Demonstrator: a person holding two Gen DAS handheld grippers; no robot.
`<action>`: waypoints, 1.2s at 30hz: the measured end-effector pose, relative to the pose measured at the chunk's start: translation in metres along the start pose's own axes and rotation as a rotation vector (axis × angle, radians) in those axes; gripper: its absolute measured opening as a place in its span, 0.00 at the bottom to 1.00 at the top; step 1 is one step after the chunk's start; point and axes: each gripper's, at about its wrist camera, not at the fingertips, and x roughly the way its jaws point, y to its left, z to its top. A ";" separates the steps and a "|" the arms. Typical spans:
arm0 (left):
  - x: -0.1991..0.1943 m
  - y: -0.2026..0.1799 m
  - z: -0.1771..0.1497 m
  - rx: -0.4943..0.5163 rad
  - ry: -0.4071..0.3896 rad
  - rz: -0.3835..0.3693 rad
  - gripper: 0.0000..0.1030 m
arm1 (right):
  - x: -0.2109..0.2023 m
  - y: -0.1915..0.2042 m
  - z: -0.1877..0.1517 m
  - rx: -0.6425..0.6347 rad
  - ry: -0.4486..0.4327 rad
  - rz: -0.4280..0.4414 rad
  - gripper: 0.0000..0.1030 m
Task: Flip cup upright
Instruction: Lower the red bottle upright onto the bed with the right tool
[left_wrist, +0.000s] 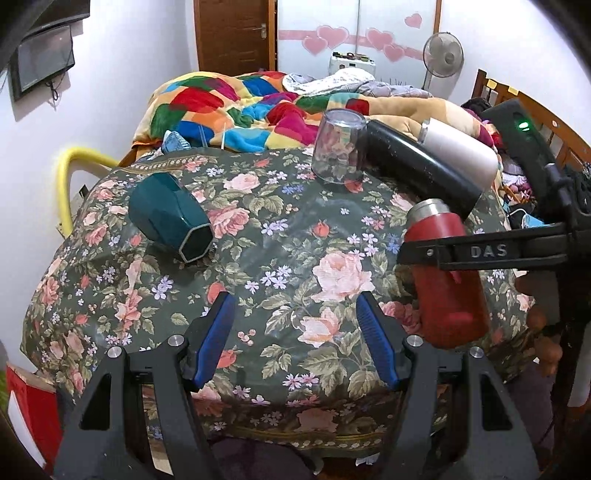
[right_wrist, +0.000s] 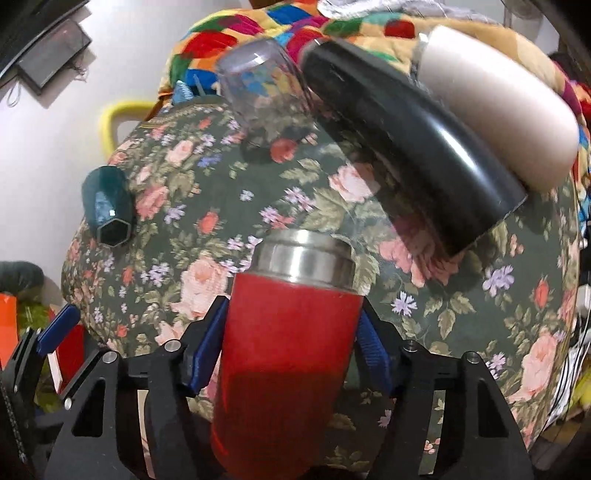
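Red cup (right_wrist: 291, 354) with a steel rim band sits between my right gripper's (right_wrist: 291, 332) blue pads (right_wrist: 207, 350). Both pads press its sides; jaws clamped on it. In the right wrist view the steel rim points up and away from the camera, with the red body running down between the fingers. From the left wrist view the same red cup (left_wrist: 445, 280) stands roughly upright with a slight tilt, steel end on top, at the right edge of the floral-covered table (left_wrist: 288, 236). Cannot tell whether its base touches the cloth.

The right gripper (left_wrist: 424, 253) comes in from the right, level with the tabletop, one black finger marked "DAS" crossing the cup's upper body.

My left gripper (left_wrist: 297, 332) hovers low over the near edge of the table, pointed across it toward the bed. Its jaws are wide apart with nothing between the blue pads (left_wrist: 218, 339).

On the cloth farther out:
- A dark teal faceted cup (left_wrist: 170, 216) lies on its side at the left, hexagonal mouth facing me.
- A clear plastic cup (left_wrist: 338, 146) stands mouth down at the far edge.
- A black tumbler (left_wrist: 417, 162) lies on its side just right of the clear cup.
- A white tumbler (left_wrist: 461, 149) lies on its side behind the black one.

Beyond the table is a patchwork blanket (left_wrist: 229, 107) on the bed.
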 end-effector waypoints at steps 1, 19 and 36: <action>-0.001 0.000 0.001 -0.002 -0.002 -0.002 0.65 | -0.004 0.003 0.001 -0.013 -0.017 -0.002 0.60; -0.019 -0.002 0.014 -0.030 -0.048 -0.015 0.84 | -0.062 0.048 0.021 -0.208 -0.238 -0.099 0.58; -0.004 0.005 0.007 -0.044 -0.005 0.006 0.85 | -0.026 0.068 0.020 -0.306 -0.137 -0.125 0.58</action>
